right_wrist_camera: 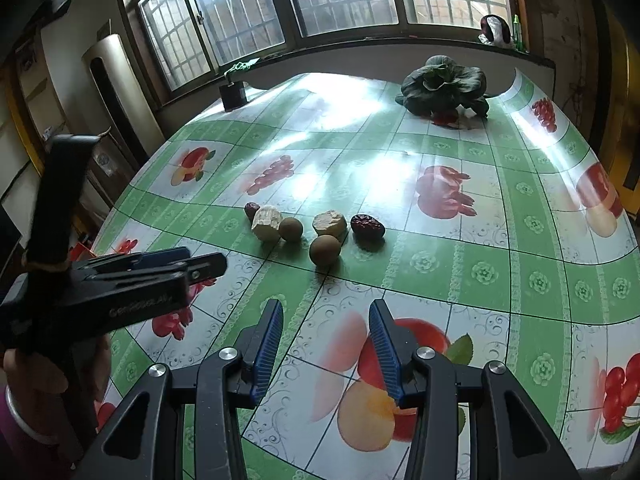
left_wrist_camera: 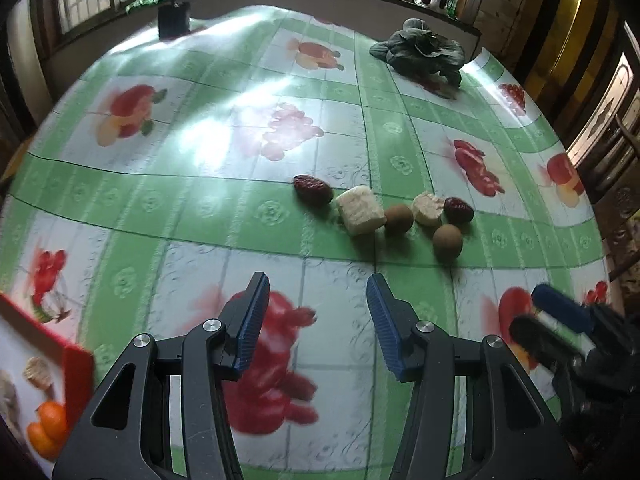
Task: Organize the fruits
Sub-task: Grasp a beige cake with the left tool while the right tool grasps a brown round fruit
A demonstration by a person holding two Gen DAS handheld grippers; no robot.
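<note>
A small group lies mid-table: two dark red dates (left_wrist_camera: 312, 189) (left_wrist_camera: 458, 210), two pale cut chunks (left_wrist_camera: 361, 209) (left_wrist_camera: 428, 209) and two brown round fruits (left_wrist_camera: 398, 219) (left_wrist_camera: 447, 242). In the right wrist view the same group shows: dates (right_wrist_camera: 367, 226) (right_wrist_camera: 252, 210), chunks (right_wrist_camera: 266, 223) (right_wrist_camera: 329, 222), round fruits (right_wrist_camera: 291, 229) (right_wrist_camera: 325, 250). My left gripper (left_wrist_camera: 317, 322) is open and empty, short of the group. My right gripper (right_wrist_camera: 326, 348) is open and empty, also short of it. The left gripper also shows at the left of the right wrist view (right_wrist_camera: 188, 264).
A leafy dark green vegetable (left_wrist_camera: 420, 50) (right_wrist_camera: 444, 82) lies at the far right of the table. A black box (left_wrist_camera: 173, 20) stands at the far edge. A red-rimmed tray with oranges (left_wrist_camera: 48, 428) sits at the near left corner. The tablecloth (left_wrist_camera: 192, 208) is green with fruit prints.
</note>
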